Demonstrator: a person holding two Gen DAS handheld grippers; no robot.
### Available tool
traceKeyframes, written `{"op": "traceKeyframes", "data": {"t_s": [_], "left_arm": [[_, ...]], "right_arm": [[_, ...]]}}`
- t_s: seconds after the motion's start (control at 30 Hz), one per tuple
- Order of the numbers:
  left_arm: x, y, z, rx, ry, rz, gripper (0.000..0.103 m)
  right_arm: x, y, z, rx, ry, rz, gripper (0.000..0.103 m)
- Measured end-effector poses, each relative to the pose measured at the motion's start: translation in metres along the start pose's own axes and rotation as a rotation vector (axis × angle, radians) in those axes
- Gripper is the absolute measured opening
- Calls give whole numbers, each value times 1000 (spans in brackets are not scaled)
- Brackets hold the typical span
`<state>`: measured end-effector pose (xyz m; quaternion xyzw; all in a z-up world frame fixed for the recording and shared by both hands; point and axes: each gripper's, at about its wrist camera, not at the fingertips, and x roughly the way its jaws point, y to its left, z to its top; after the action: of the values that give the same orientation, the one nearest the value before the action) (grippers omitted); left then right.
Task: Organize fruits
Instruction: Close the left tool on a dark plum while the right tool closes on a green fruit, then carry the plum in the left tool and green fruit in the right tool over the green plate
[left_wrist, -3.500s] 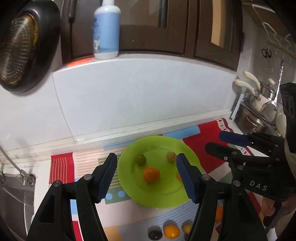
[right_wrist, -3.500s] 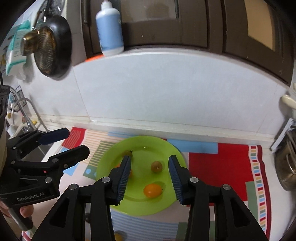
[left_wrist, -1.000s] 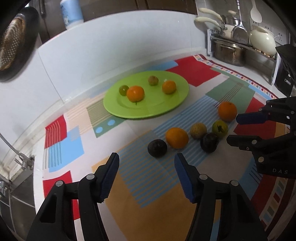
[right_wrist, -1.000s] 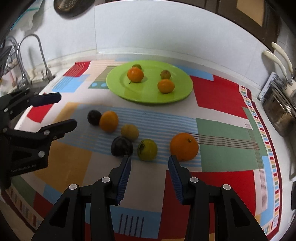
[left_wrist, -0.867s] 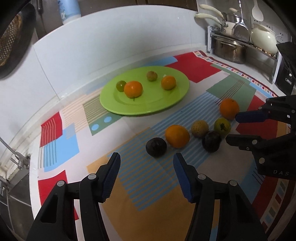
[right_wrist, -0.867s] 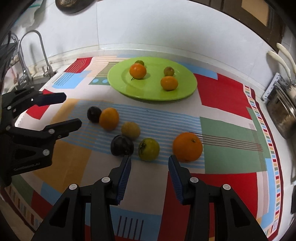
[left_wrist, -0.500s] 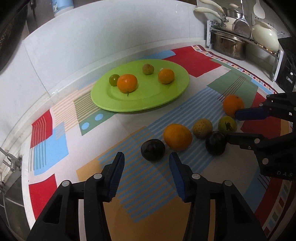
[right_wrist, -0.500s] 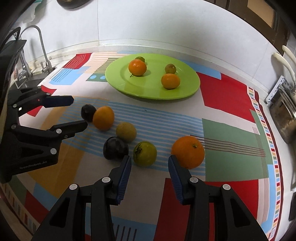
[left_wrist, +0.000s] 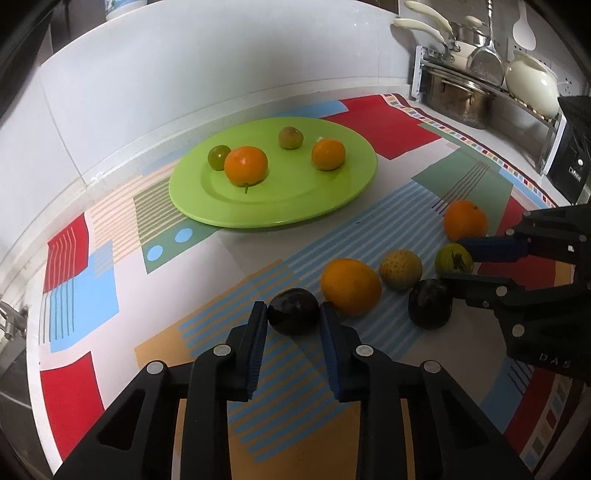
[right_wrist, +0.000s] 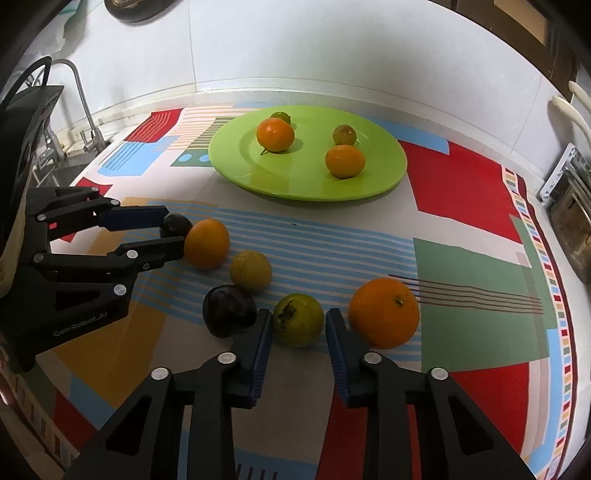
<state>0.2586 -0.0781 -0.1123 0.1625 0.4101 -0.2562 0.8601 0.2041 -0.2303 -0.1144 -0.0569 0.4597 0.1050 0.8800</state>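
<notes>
**Closing on two fruits at once, plate waiting behind**

Gripping now w/ both tools. The left gripper (left_wrist: 293, 321) has just been closing; its blue pads pinch the dark fruit (left_wrist: 293, 311), which sat clear ahead of wide-spread fingers a sec ago. The right gripper (right_wrist: 298, 330) narrowed too and now clamps the green fruit (right_wrist: 297, 319) from both sides. Both fruits are on the mat (left_wrist: 229, 258), not lifted yet as far as I can tell. Likely next: carry each to the green plate (left_wrist: 280, 218) at the back of the counter, where four fruits already sit, two orange, two small greenish. Still loose on the mat: big orange (left_wrist: 350, 287) just right of the dark fruit, probably touching the left tool's right finger; yellowish fruit (right_wrist: 250, 271); second dark fruit (right_wrist: 229, 311) against the right tool's left finger; another orange (right_wrist: 383, 312) just beside its right finger.

Materials: fruits round; dark ones smooth & glossy, yellowish one dull & pitted, green one w/ a black blemish. Plate shiny, shallow, looks like hard plastic. Mat flat, printed in colour blocks & stripes. Pads ribbed, black plastic frames. Round skins could roll out of a pinch, and neighbours may get nudged on lift.
</notes>
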Motion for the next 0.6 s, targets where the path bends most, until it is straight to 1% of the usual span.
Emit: {"op": "traceKeyframes", "data": {"t_s": [0.17, 0.27, 0.47, 0.6], "left_arm": [[-2, -1, 0, -1, 0, 9, 29], [-11, -2, 0, -6, -15, 21, 29], [-29, -4, 3, -33, -35, 14, 29], [-44, -5, 5, -48, -67, 26, 29]], "right_arm": [[-1, 0, 0, 11, 3, 8, 29], [-6, 0, 0, 14, -10, 11, 29], [-17, -1, 2, 37, -43, 41, 29], [-30, 0, 3, 42, -74, 53, 29]]}}
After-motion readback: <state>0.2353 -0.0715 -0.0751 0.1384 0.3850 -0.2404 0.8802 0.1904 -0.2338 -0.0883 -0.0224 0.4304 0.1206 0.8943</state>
